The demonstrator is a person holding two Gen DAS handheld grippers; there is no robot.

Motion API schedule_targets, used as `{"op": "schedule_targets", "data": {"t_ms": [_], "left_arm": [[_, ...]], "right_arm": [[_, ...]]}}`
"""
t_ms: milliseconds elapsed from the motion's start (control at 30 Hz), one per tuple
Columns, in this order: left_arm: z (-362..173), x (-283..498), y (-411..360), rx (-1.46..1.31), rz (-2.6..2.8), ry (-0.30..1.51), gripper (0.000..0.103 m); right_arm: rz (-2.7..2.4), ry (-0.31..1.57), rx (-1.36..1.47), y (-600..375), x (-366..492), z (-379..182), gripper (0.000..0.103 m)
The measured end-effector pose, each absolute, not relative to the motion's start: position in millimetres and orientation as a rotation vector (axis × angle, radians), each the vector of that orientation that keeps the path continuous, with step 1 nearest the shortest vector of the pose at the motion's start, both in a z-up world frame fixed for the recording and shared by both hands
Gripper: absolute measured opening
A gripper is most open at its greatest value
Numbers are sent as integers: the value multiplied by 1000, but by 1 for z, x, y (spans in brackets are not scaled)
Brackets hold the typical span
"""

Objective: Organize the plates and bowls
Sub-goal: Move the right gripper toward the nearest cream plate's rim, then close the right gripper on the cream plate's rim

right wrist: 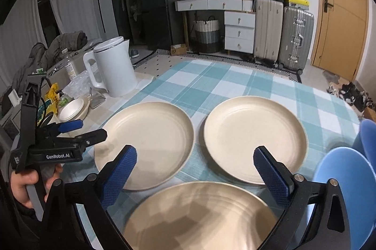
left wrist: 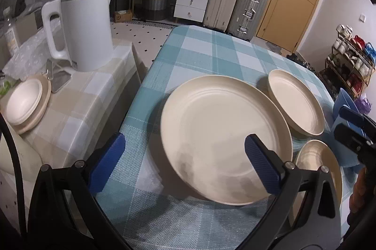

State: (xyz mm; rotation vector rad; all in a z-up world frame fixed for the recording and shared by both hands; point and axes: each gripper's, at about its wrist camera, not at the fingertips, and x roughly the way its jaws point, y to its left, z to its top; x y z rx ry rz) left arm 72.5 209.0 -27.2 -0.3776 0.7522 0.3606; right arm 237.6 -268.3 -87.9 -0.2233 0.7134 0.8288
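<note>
Both grippers, left [left wrist: 184, 165] and right [right wrist: 195, 170], hovered with jaws released, empty. Risk: near plate [right wrist: 199, 217] sliding off desk [right wrist: 211, 80] edge if nudged.

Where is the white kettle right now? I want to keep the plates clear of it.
The white kettle stands on the beige-checked side table, left of the blue-checked table in both views, just behind a small stack of dishes.

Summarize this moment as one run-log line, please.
left gripper: open, over left plate | right gripper: open, empty, above near plate | far plate: untouched
</note>
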Motion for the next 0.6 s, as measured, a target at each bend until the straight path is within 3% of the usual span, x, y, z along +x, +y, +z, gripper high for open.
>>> {"op": "schedule_targets", "data": {"t_ms": [133, 333, 433, 600], "left_arm": [[-34, 72, 215, -396, 356, 772, 100], [-41, 72, 221, -417, 352, 786, 96], [-45, 74, 222, -416, 348, 797, 90], [-52, 75, 228, -447, 337, 814, 80]], "right_arm": [[842, 738, -250, -251, 238, -94, 96], [844, 799, -266, -233, 243, -107, 85], [842, 829, -263, -226, 247, -116, 83], [843, 874, -279, -217, 252, -131, 66]]}}
